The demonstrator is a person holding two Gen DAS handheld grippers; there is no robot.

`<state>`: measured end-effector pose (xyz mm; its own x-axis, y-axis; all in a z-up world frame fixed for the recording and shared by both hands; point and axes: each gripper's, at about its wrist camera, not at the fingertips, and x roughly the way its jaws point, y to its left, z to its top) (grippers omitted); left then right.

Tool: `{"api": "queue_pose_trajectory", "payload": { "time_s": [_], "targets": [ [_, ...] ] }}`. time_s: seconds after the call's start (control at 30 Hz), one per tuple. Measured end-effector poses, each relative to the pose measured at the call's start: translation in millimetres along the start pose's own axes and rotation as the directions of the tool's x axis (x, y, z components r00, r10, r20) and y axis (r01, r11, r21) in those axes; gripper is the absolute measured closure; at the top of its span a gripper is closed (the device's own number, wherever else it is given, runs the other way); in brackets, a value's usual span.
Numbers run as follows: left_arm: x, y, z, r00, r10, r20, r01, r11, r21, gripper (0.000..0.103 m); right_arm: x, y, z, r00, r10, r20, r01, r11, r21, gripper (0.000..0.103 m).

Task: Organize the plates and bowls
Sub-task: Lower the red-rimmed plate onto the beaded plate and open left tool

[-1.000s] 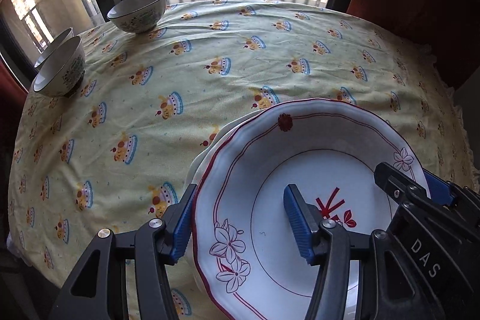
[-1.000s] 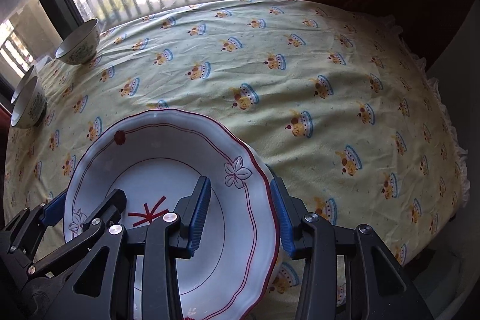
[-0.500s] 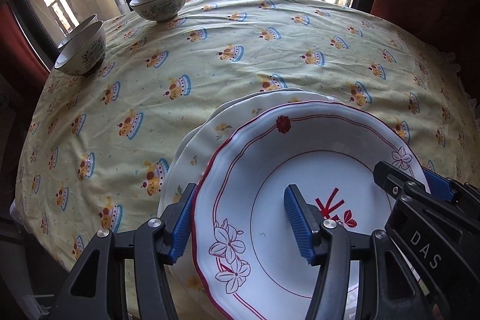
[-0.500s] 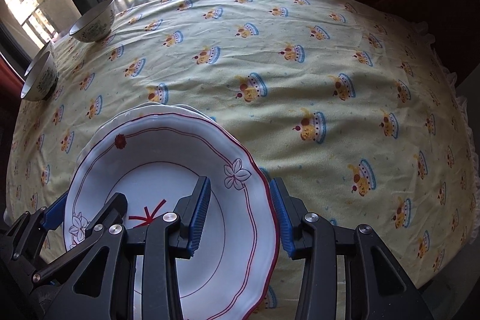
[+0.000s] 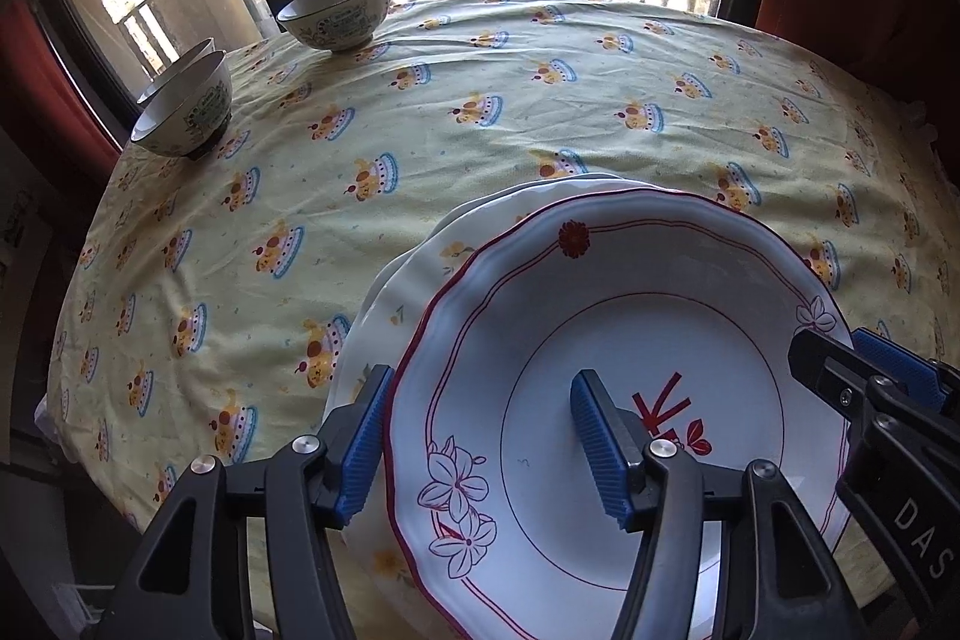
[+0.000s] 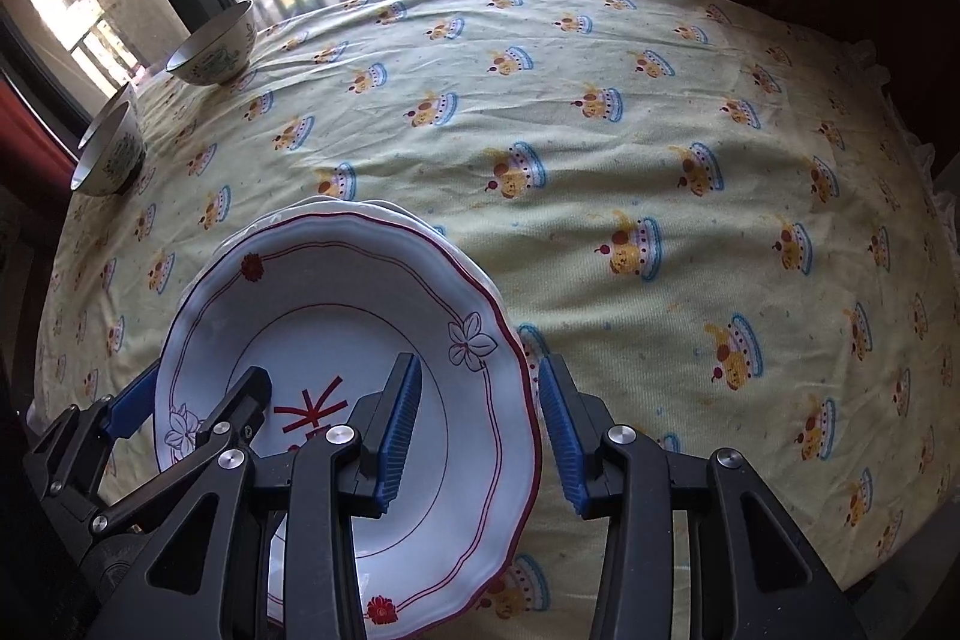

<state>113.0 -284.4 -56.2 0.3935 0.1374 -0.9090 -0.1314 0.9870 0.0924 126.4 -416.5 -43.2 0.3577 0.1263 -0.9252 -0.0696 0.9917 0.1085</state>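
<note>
Red-rimmed plate (image 5: 612,370) now sits over the white plates (image 5: 420,268), more exposed than before; left gripper (image 5: 480,436) opening, right gripper (image 6: 477,421) closing, both straddling its rim untouched — stacking nearly done.

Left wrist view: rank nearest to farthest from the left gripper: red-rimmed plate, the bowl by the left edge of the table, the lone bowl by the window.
1. Red-rimmed plate: its rim sits between the fingers of the left gripper, on top of the stack.
2. Bowl by the left edge: upper left, with another bowl just behind it.
3. Lone bowl: far end, by the window.
</note>
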Motion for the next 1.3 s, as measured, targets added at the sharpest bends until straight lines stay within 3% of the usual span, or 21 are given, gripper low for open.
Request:
{"api": "queue_pose_trajectory", "payload": {
  "time_s": [0.1, 0.17, 0.43, 0.7, 0.87, 0.97, 1.03, 1.1, 1.13, 1.3],
  "targets": [
    [0.0, 0.6, -0.7, 1.0, 0.012, -0.001, -0.012, 1.0, -0.004, 0.042, 0.5, -5.5, -0.6, 1.0, -0.004, -0.012, 0.004, 1.0, 0.002, 0.082],
    [0.1, 1.3, -0.3, 1.0, 0.012, -0.002, -0.012, 1.0, -0.006, 0.042, 1.1, -11.3, -0.3, 1.0, 0.027, -0.017, -0.026, 0.999, 0.04, 0.083],
    [2.8, 14.2, 2.9, 0.999, 0.04, -0.012, -0.04, 0.999, -0.034, 0.041, 6.7, 9.8, 0.5, 1.0, 0.009, -0.024, -0.01, 0.999, -0.035, 0.083],
    [4.7, 9.9, 2.7, 0.999, 0.048, 0.001, -0.048, 0.999, -0.002, 0.036, 10.2, 10.6, 3.9, 1.0, 0.011, -0.027, -0.012, 0.999, -0.049, 0.083],
    [2.7, 15.9, 1.8, 0.999, 0.042, -0.011, -0.042, 0.999, -0.006, 0.036, 4.5, 18.0, 2.5, 1.0, -0.02, 0.018, 0.021, 0.996, -0.085, 0.083],
    [-4.2, 20.6, 3.0, 0.999, 0.038, -0.001, -0.038, 0.999, 0.016, 0.035, 0.0, 23.5, 6.1, 1.0, 0.008, 0.029, -0.006, 0.996, -0.09, 0.082],
    [-10.7, 26.7, 5.3, 1.0, 0.022, 0.011, -0.023, 1.0, 0.02, 0.031, -3.9, 30.1, 7.1, 0.999, 0.008, 0.038, -0.004, 0.996, -0.092, 0.074],
    [-15.6, 34.8, 8.2, 1.0, 0.008, 0.023, -0.008, 1.0, 0.011, 0.027, -9.0, 37.1, 6.5, 0.998, 0.033, 0.055, -0.028, 0.996, -0.084, 0.046],
    [-17.4, 39.0, 9.7, 1.0, 0.001, 0.03, -0.001, 1.0, 0.006, 0.027, -11.9, 41.3, 6.3, 0.997, 0.047, 0.067, -0.042, 0.996, -0.082, 0.038],
    [-17.4, 62.6, 16.8, 0.998, -0.057, 0.029, 0.056, 0.998, 0.006, 0.023, -15.2, 68.4, 8.6, 0.996, 0.036, 0.079, -0.03, 0.997, -0.069, 0.032]
  ]
}}
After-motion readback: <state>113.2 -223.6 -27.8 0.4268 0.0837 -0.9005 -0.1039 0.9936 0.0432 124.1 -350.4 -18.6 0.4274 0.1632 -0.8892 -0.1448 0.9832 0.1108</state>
